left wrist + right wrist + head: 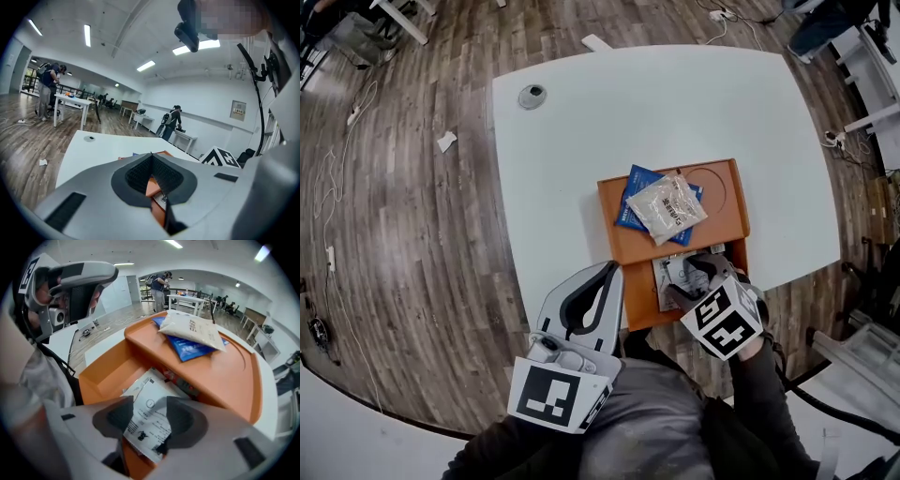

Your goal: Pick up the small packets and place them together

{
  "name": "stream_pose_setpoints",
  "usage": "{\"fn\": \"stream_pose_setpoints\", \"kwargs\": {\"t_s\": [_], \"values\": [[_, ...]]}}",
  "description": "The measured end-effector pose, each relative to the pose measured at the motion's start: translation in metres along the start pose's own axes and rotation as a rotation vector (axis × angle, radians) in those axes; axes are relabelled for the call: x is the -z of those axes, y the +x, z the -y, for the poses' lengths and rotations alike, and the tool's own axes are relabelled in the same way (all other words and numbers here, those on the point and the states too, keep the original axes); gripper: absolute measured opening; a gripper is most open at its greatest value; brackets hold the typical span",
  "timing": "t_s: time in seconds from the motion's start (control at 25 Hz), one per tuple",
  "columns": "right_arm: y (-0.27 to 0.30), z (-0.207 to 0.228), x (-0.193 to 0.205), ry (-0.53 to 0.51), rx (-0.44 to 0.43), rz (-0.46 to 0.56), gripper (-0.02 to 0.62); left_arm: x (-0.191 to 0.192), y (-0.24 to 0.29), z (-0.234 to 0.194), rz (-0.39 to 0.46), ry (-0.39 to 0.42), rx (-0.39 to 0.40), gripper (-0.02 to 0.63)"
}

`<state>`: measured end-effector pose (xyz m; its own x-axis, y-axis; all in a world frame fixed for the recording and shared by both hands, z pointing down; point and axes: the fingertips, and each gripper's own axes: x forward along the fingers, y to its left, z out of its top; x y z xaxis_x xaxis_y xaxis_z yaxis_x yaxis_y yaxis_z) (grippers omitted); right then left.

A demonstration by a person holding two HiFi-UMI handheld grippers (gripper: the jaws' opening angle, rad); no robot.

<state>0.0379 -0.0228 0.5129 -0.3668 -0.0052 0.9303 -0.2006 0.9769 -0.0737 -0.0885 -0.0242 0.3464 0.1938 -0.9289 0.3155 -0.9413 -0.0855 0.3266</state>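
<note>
An orange tray sits on the white table. On its raised part a white packet lies over a blue packet. In the lower near compartment lies a printed white packet. My right gripper hangs over that compartment. In the right gripper view its jaws stand apart with the printed packet lying flat between them; the stacked white packet and blue packet show beyond. My left gripper is shut and empty at the table's near edge, left of the tray.
A small grey round disc lies at the table's far left corner. Scraps of paper and cables lie on the wooden floor to the left. Other tables and standing people show far off in the left gripper view.
</note>
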Motion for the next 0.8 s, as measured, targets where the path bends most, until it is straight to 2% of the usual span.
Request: {"fn": "stream_pose_setpoints", "kwargs": {"t_s": [0.08, 0.16, 0.2, 0.24, 0.36, 0.56, 0.8], "values": [[0.0, -0.001, -0.003, -0.003, 0.002, 0.018, 0.202, 0.0, -0.001, -0.003, 0.003, 0.0, -0.005, 0.002], [0.0, 0.001, -0.005, 0.002, 0.022, 0.042, 0.077, 0.002, -0.003, -0.004, 0.002, -0.001, -0.008, 0.002], [-0.001, 0.003, -0.006, 0.004, 0.034, 0.05, 0.036, 0.002, -0.004, -0.003, 0.002, -0.001, -0.008, 0.002], [-0.001, 0.004, -0.006, 0.006, 0.046, 0.057, 0.023, 0.003, -0.006, -0.002, 0.002, -0.001, -0.008, 0.002], [-0.007, 0.005, -0.008, 0.007, 0.097, 0.089, 0.015, 0.003, -0.013, 0.005, 0.01, 0.005, -0.003, 0.002], [-0.038, 0.004, -0.025, -0.006, 0.172, 0.216, 0.015, -0.007, -0.025, 0.022, 0.06, 0.03, 0.005, 0.002], [-0.088, -0.003, -0.022, -0.015, 0.235, 0.316, 0.015, -0.02, -0.041, 0.068, 0.102, 0.076, 0.047, 0.002]]}}
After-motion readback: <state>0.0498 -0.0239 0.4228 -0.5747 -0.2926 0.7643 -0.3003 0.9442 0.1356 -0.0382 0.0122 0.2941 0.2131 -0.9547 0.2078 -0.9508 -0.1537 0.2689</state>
